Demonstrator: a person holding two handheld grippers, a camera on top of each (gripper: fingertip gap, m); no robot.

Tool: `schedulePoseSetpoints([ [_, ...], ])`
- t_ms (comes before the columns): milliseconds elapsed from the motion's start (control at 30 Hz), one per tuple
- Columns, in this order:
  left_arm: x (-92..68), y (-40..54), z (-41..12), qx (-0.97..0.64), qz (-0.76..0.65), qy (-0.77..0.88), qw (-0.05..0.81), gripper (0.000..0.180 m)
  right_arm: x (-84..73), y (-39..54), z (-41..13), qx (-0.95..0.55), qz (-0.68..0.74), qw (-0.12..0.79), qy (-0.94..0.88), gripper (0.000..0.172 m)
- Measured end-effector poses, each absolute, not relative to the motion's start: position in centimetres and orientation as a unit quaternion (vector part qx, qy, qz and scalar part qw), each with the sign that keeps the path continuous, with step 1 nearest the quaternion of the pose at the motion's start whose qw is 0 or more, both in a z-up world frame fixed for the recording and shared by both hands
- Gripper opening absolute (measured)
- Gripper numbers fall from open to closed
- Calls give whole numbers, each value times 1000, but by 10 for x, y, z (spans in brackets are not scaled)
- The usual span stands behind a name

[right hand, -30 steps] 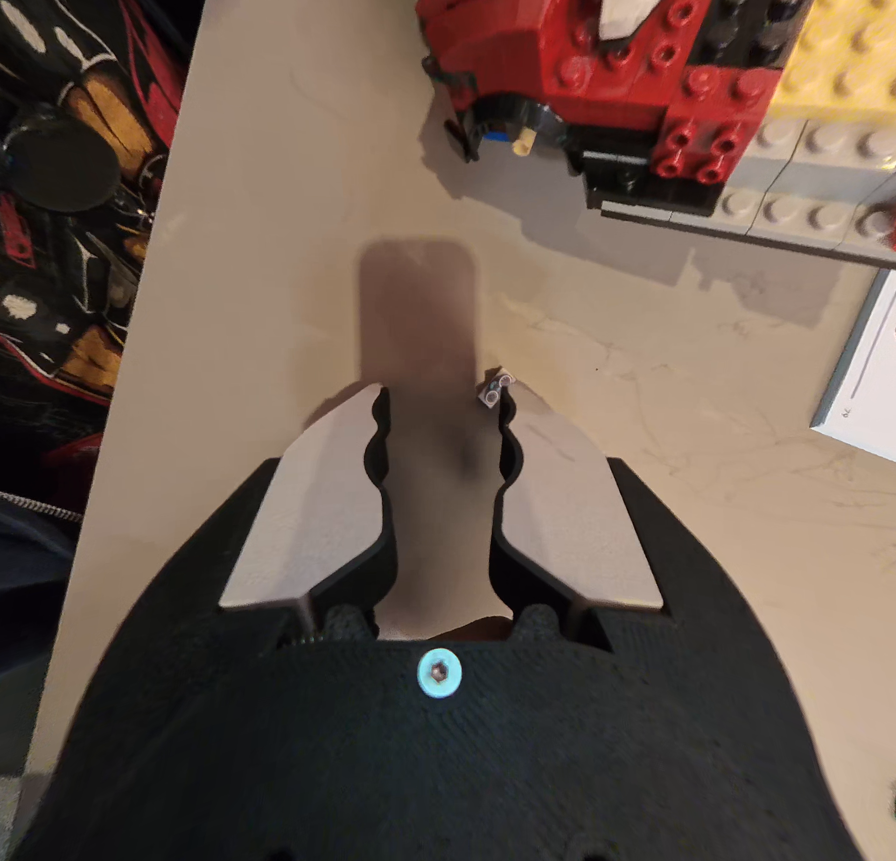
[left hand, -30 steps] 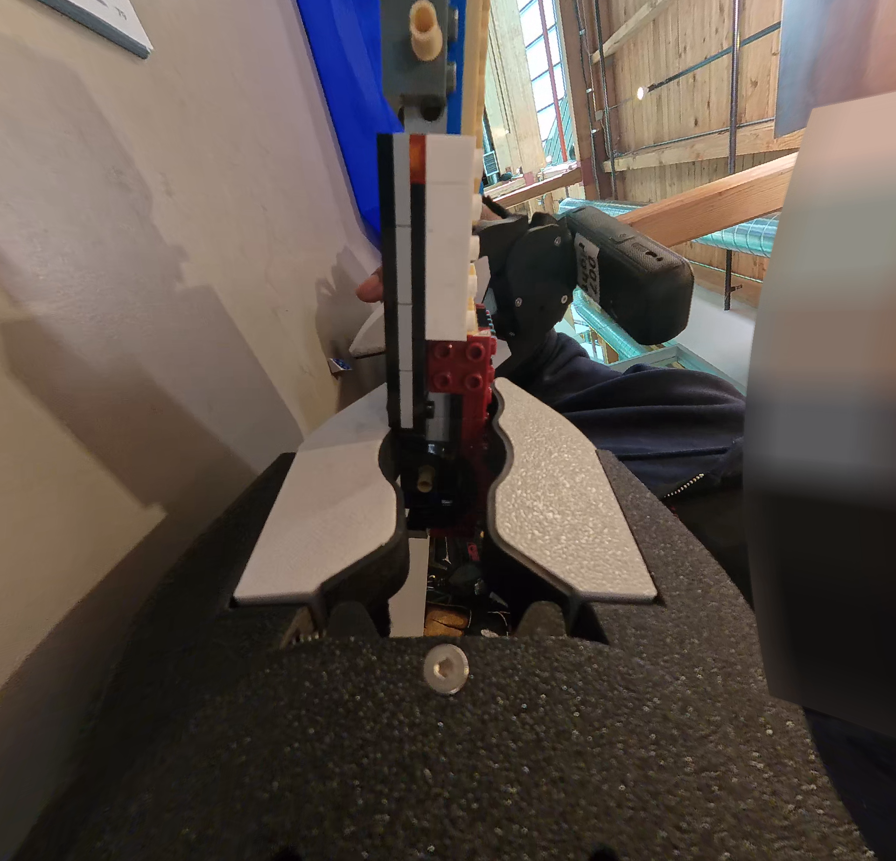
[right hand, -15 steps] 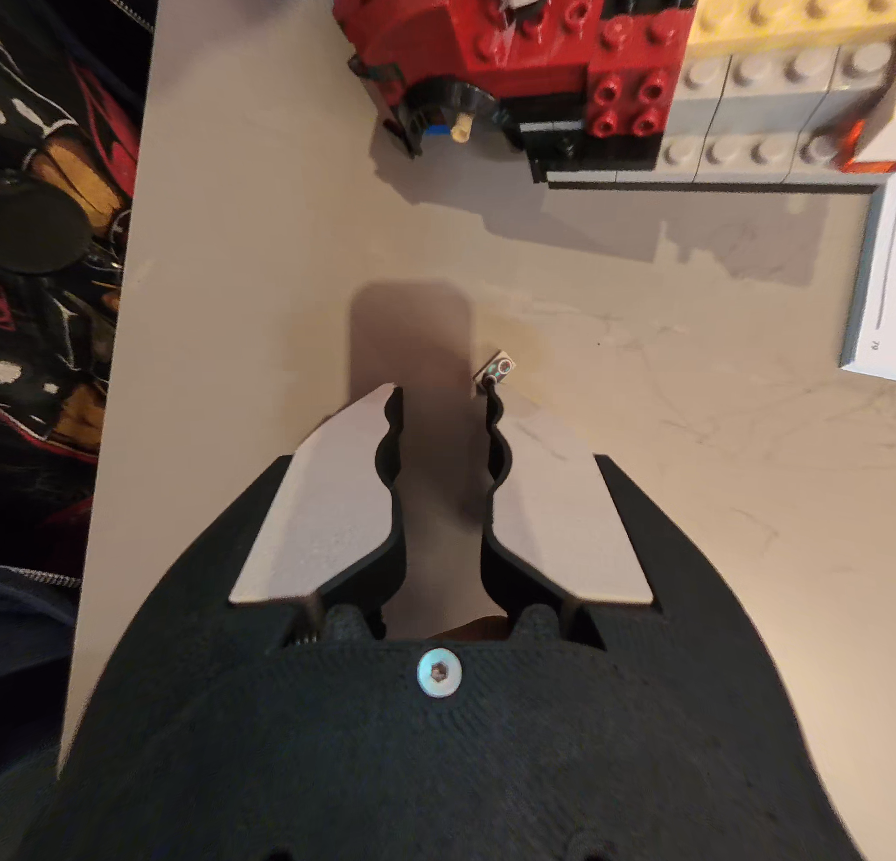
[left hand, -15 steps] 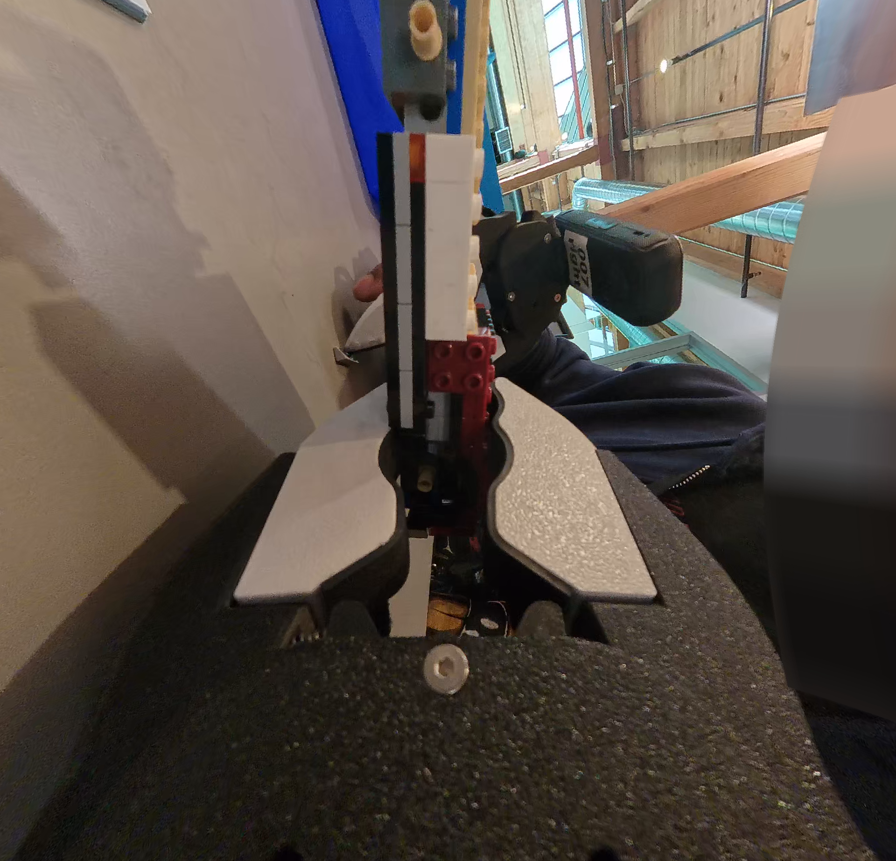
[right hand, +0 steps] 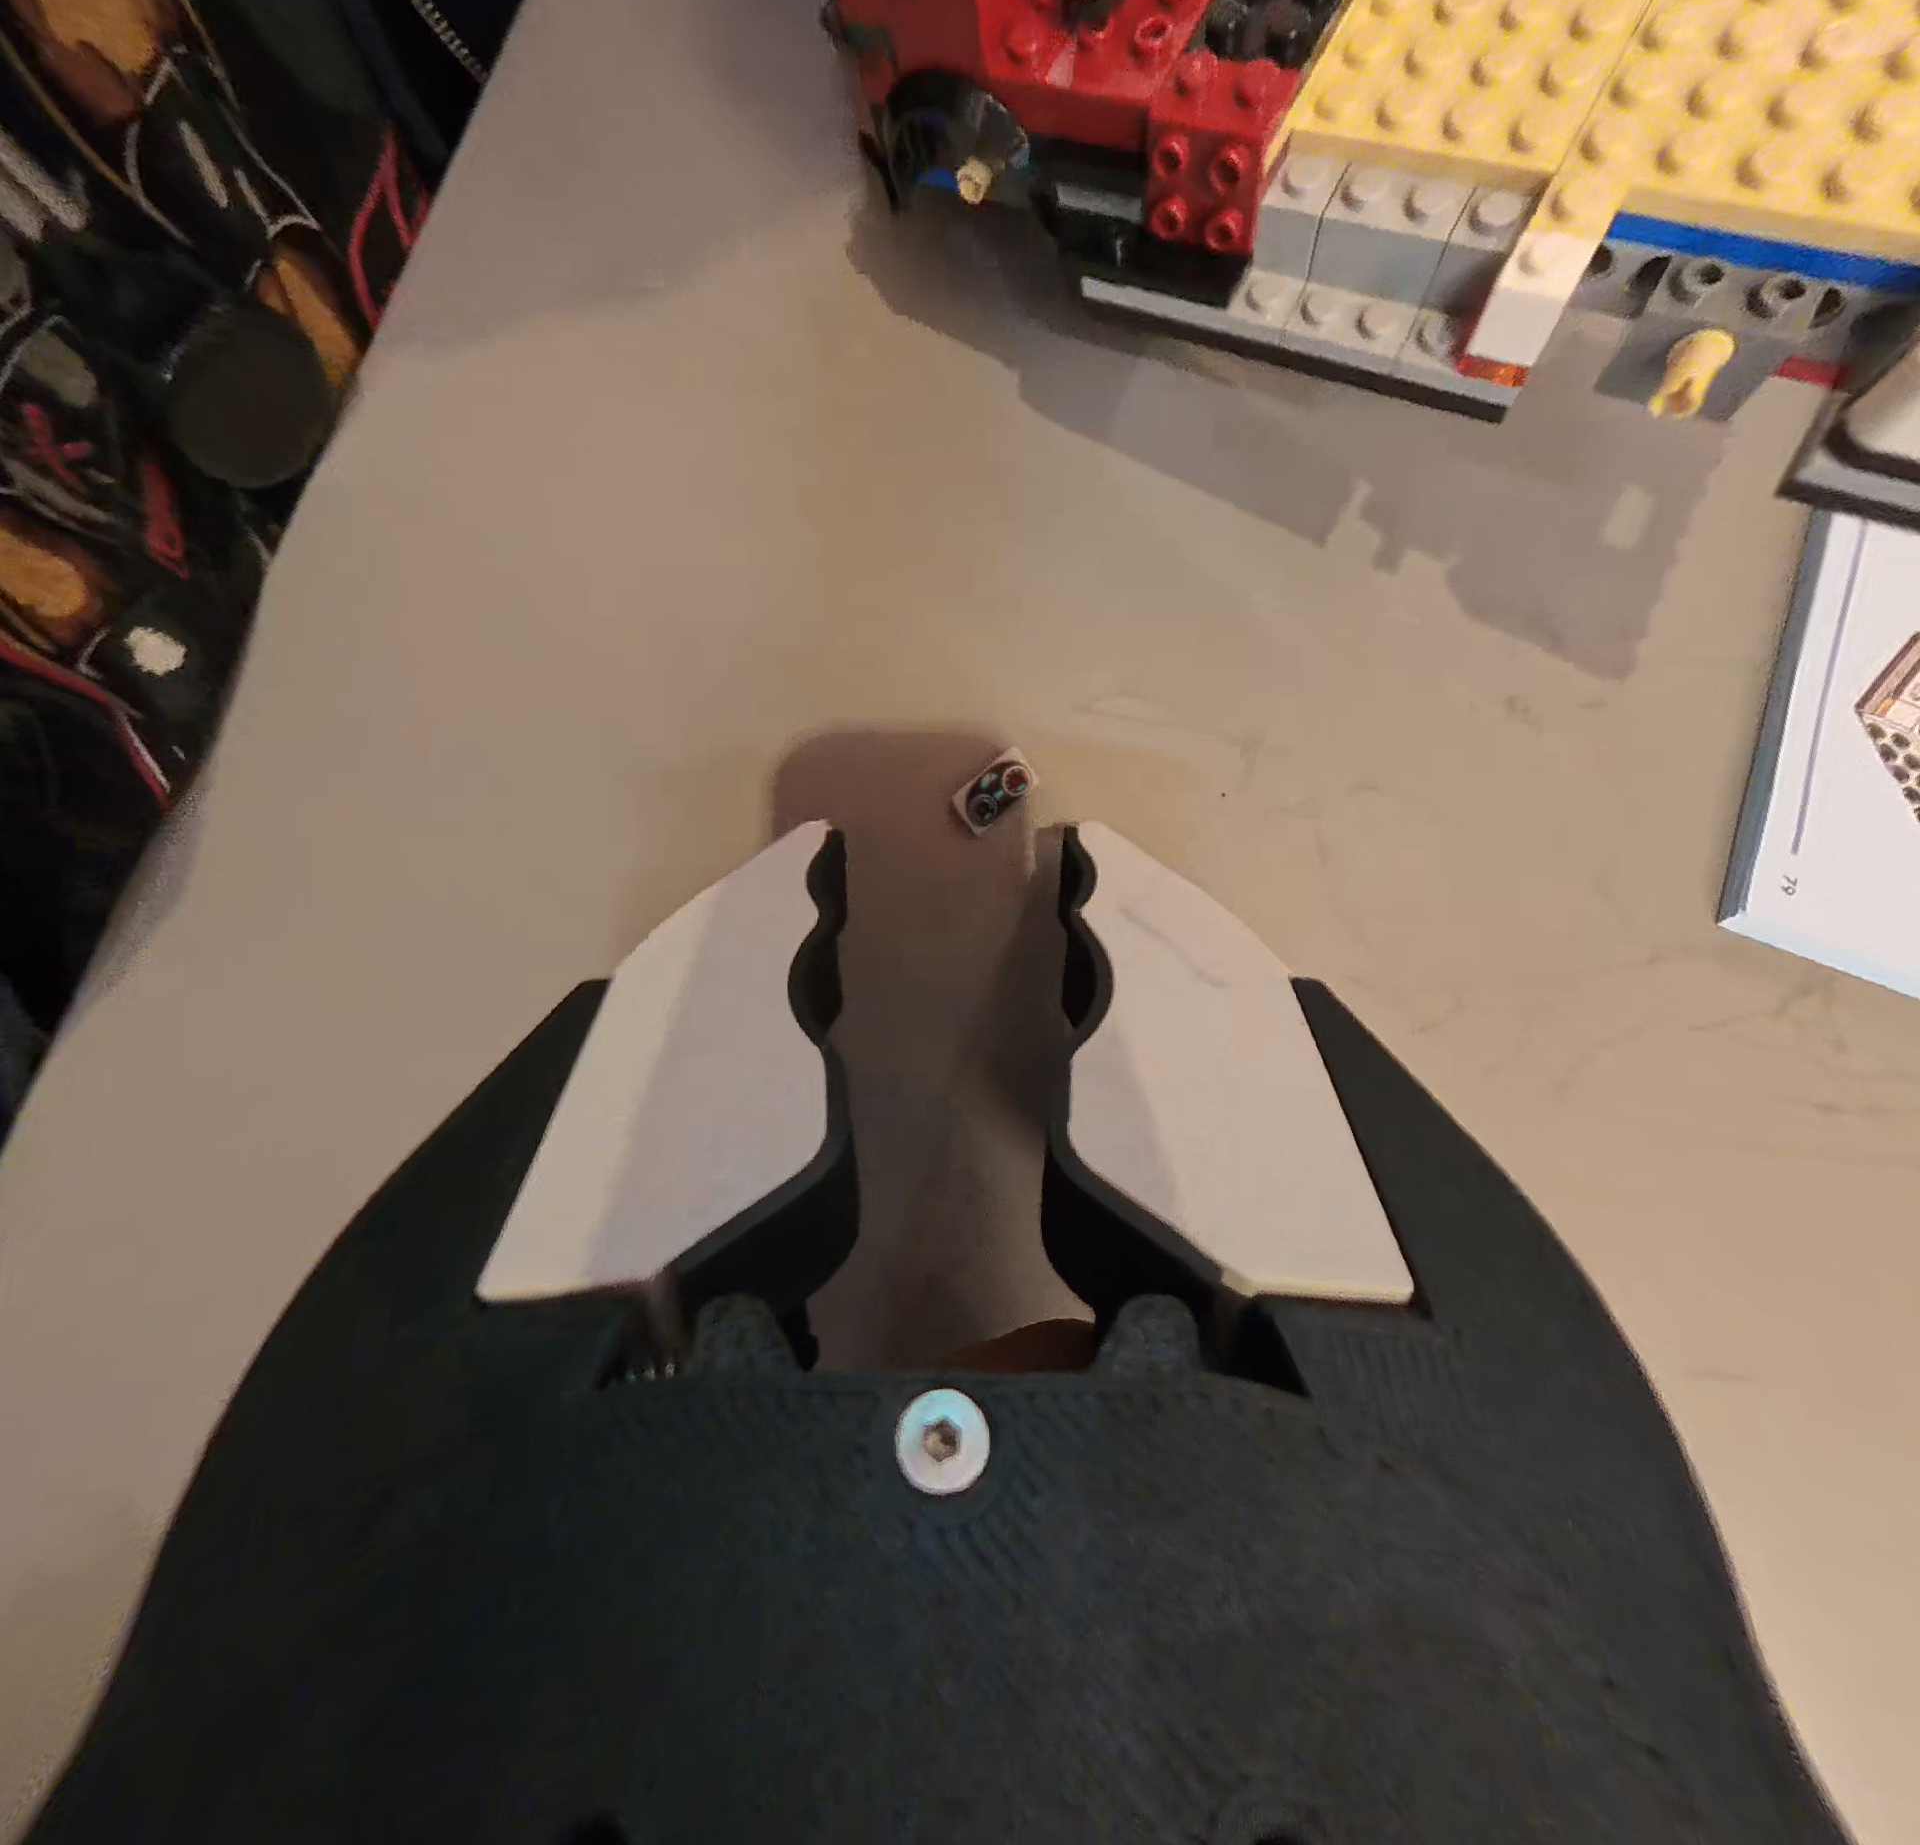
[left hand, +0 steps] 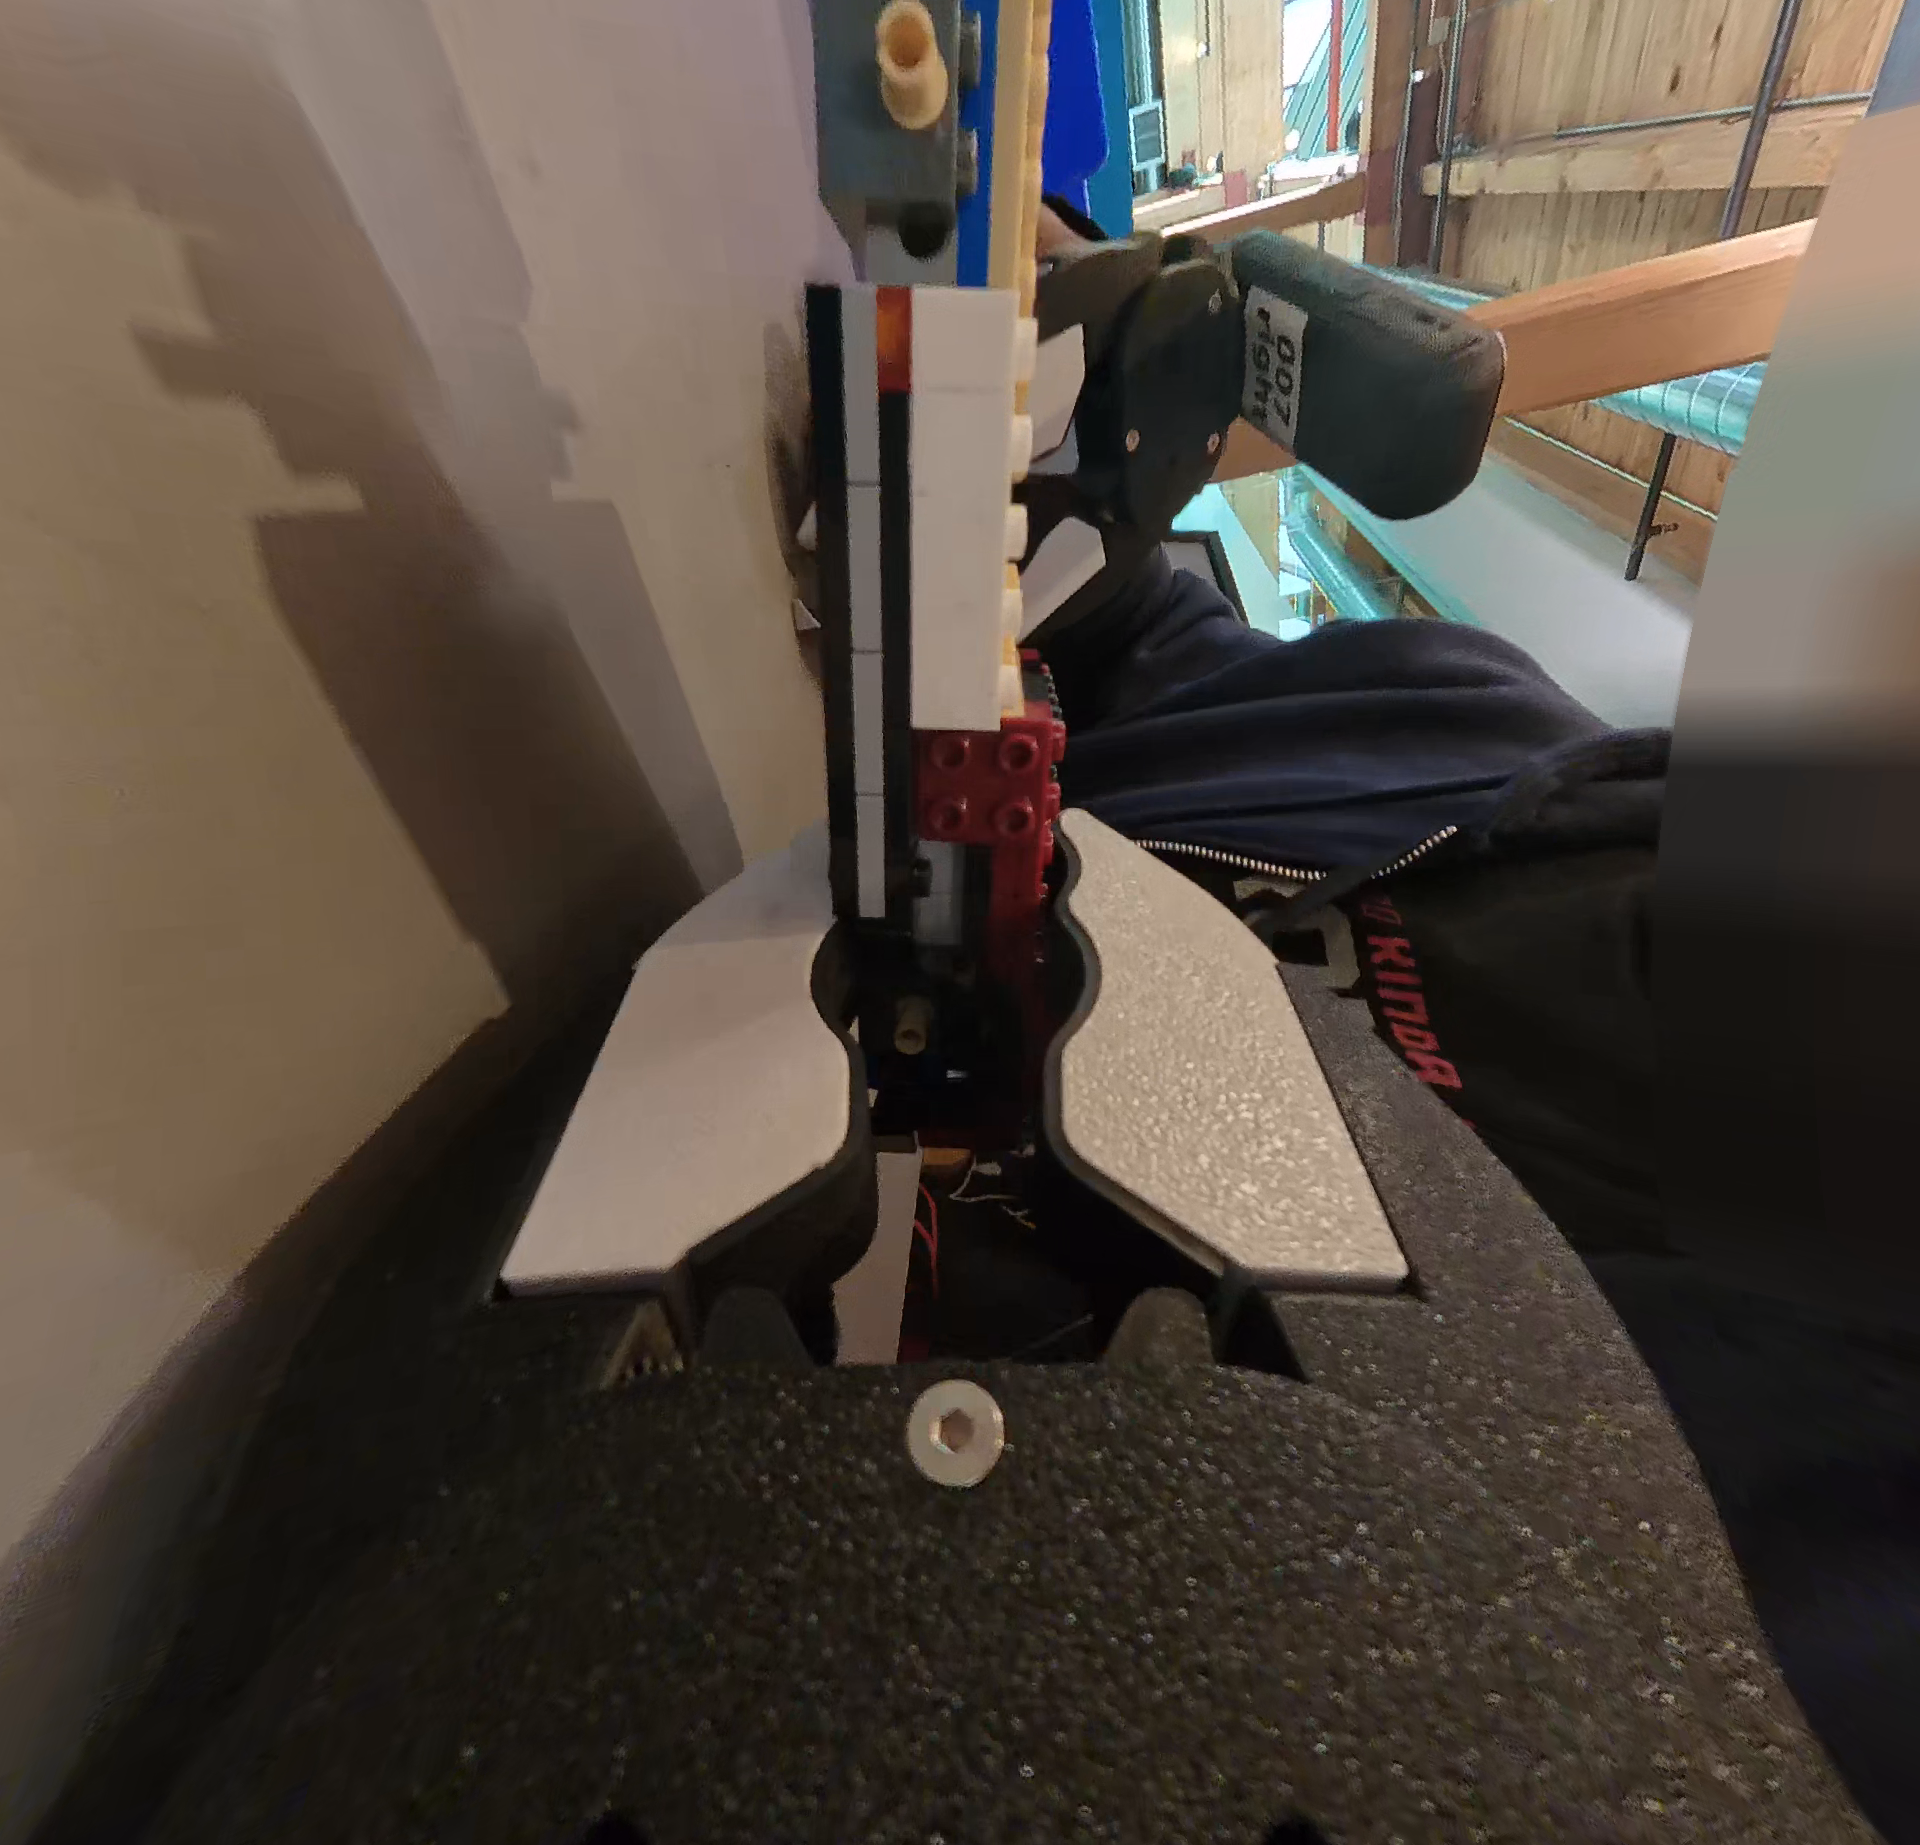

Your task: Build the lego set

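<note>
One tool (left hand: 951,922) clamping brick model (left hand: 961,507)

I count one brick model (right hand: 1351,133) on the far side of my table (right hand: 623,548), one small printed tile (right hand: 995,796) just beyond my right fingertips, one open booklet (right hand: 1860,756) at the right edge, and two cream pegs (right hand: 1688,387) (right hand: 975,177) on the model.

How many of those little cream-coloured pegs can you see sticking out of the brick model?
2 in the right wrist view: one cream peg at the red end's black wheel hub, another cream peg in the dark grey block along the model's near edge. More may be hidden.
</note>
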State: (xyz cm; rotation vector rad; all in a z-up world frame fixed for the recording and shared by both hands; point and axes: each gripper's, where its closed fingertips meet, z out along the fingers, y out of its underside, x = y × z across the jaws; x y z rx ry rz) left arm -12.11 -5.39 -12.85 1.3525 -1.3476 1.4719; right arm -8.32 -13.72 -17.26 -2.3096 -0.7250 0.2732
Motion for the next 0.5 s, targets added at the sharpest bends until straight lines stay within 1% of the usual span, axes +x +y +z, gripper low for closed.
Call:
schedulePoseSetpoints([
  [267, -121, -47, -130, 497, 544, -543, 403, 33, -79, -134, -174, -874, 142, 345, -312, 42],
  [500, -118, -44, -132, 474, 515, -566, 436, 33, -76, -129, -174, -864, 135, 351, -336, 43],
])
